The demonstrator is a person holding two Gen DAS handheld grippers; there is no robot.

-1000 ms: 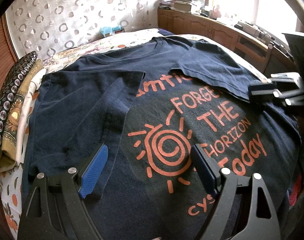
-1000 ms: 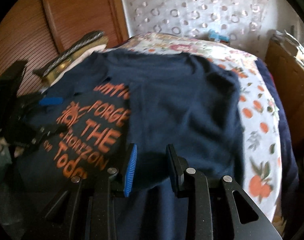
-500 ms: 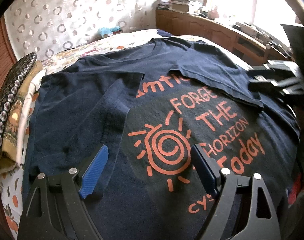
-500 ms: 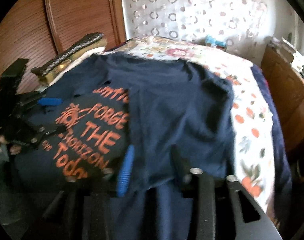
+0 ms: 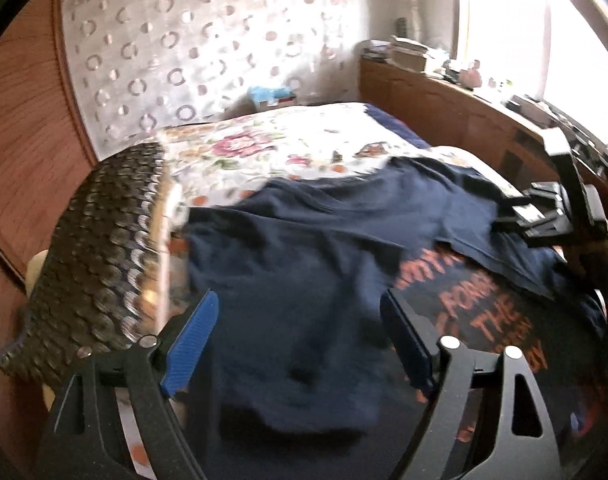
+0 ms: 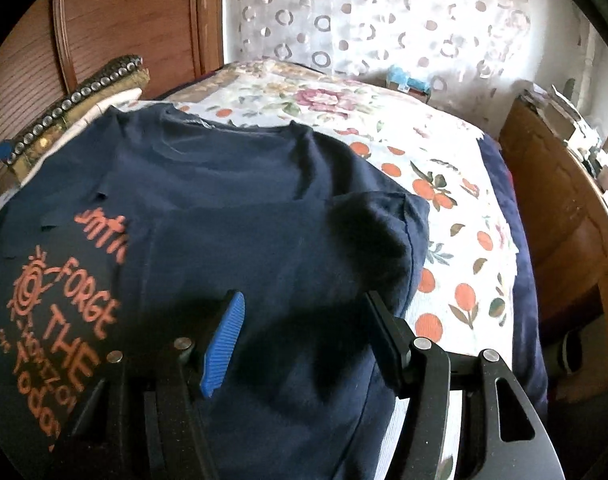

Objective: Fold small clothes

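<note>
A: Two side folds are already in on the shirt [image 6: 232,216]; it lies face up on the bed [image 6: 456,184], the orange print showing at its left between the folded-in panels.

B: What could spoil it from here?

A: My guess is the panels. The right one has a bump near its far corner, so a careless lift of the hem could let it slide back open. The left wrist view is blurred, and a quick sweep there could drag cloth and crease the left panel.

B: And the stack [image 5: 104,264] at the left?

A: It sits just beside the shirt's left edge; the left tongs [image 5: 300,340] could knock it.

B: How are the tongs set?

A: Left tongs spread wide, nothing between the pads, over the left panel. Whether they touch the cloth, I cannot tell.

B: The right?

A: Right tongs [image 6: 304,340] are well open too, gripping nothing, over the near part of the right panel.
</note>
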